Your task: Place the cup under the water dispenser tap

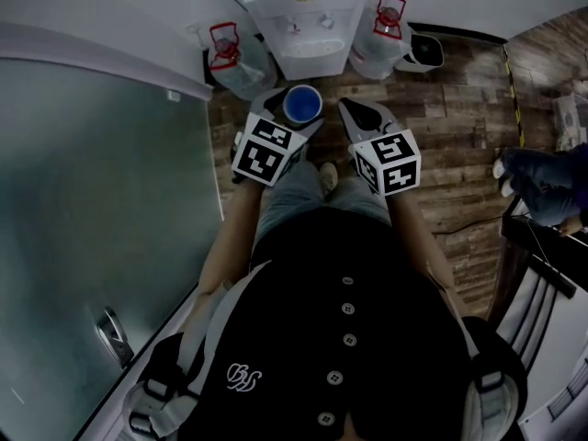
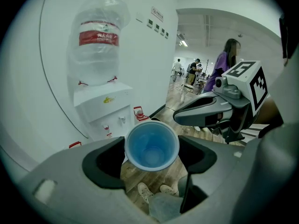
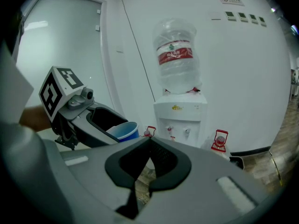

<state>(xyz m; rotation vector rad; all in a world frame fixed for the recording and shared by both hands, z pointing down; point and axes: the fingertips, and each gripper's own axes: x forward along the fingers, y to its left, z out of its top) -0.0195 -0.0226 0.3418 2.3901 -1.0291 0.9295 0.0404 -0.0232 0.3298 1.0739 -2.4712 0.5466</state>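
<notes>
A blue cup (image 1: 302, 104) stands upright between the jaws of my left gripper (image 1: 298, 116), which is shut on its sides. In the left gripper view the cup (image 2: 152, 146) is empty, and the left gripper (image 2: 152, 158) clamps it from both sides. The white water dispenser (image 1: 308, 26) stands just ahead on the floor, apart from the cup. Its two taps (image 3: 179, 130) sit under the big bottle (image 3: 176, 59). My right gripper (image 1: 363, 116) hovers beside the cup, shut and empty, its tips meeting in the right gripper view (image 3: 149, 141).
Two spare water bottles with red handles (image 1: 234, 58) (image 1: 381, 35) flank the dispenser. A frosted glass wall (image 1: 101, 200) runs along the left. A person's gloved hand (image 1: 542, 182) is at the right, and more people (image 2: 224, 62) stand far off down the hall.
</notes>
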